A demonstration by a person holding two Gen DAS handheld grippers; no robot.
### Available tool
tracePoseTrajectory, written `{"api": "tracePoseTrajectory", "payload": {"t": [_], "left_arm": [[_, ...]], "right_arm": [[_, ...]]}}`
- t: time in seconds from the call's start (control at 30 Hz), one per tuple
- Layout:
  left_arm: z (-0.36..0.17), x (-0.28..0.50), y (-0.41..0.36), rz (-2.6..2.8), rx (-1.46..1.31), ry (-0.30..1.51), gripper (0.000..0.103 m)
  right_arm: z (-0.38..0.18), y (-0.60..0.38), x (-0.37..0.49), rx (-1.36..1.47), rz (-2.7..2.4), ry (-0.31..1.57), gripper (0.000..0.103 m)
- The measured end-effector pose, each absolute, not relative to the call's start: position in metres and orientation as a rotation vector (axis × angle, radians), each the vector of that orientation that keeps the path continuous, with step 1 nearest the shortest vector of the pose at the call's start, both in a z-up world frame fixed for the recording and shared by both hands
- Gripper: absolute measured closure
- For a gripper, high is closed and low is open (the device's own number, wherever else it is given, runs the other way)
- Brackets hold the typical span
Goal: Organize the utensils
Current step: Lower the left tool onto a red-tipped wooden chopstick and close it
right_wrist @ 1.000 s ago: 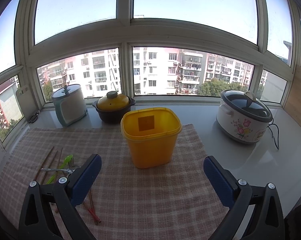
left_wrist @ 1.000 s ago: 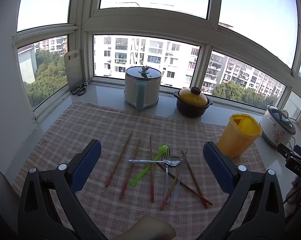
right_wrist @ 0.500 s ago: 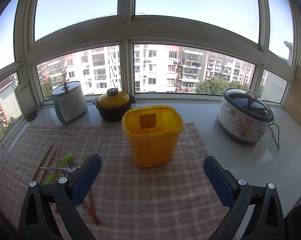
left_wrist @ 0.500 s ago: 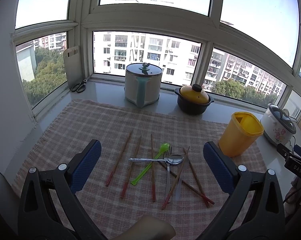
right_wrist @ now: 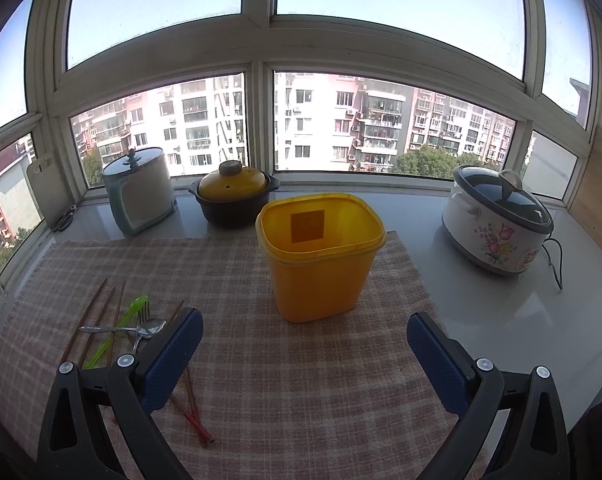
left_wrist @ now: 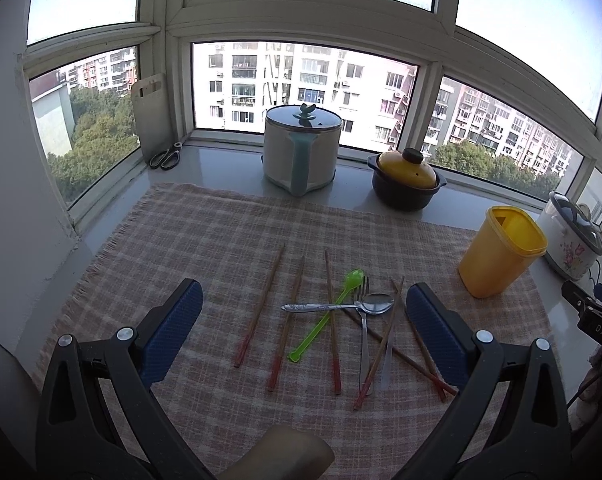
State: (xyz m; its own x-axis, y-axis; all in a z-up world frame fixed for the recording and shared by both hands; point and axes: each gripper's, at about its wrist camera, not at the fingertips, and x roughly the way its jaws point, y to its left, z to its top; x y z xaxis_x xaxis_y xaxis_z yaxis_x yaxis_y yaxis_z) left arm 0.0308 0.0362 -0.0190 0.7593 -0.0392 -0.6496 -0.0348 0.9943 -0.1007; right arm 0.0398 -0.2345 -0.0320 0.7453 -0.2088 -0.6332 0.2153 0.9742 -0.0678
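Wooden red-tipped chopsticks (left_wrist: 261, 308) and steel spoon (left_wrist: 341, 305) lie untouched; my left tongs (left_wrist: 303, 330) have crept closer, both released, right tongs (right_wrist: 304, 354) facing the yellow plastic bin (right_wrist: 321, 256).

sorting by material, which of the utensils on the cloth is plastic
The translucent green plastic spoon lying diagonally under the metal spoon; the others are metal or wooden chopsticks.

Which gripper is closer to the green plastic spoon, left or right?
Left. The left gripper hangs open directly over the green plastic spoon; the right gripper, also open, faces the yellow plastic bin, spoon off to its left.
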Motion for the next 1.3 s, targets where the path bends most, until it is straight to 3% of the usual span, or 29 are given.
{"api": "tracePoseTrajectory", "payload": {"t": [0.47, 0.93, 1.1, 1.3], "left_arm": [[-0.053, 0.069, 0.080, -0.005, -0.119, 0.840, 0.000], [-0.108, 0.115, 0.091, -0.136, -0.106, 0.991, 0.038], [-0.128, 0.136, 0.097, -0.181, -0.109, 1.058, 0.054], [-0.149, 0.157, 0.105, -0.190, -0.077, 1.103, 0.064]], "right_arm": [[-0.050, -0.215, 0.055, -0.017, -0.243, 0.672, 0.000], [-0.088, -0.183, 0.092, -0.047, -0.085, 0.847, 0.001], [-0.104, -0.173, 0.104, -0.074, -0.044, 0.907, 0.006], [-0.122, -0.169, 0.119, -0.048, 0.007, 0.982, 0.016]]}}
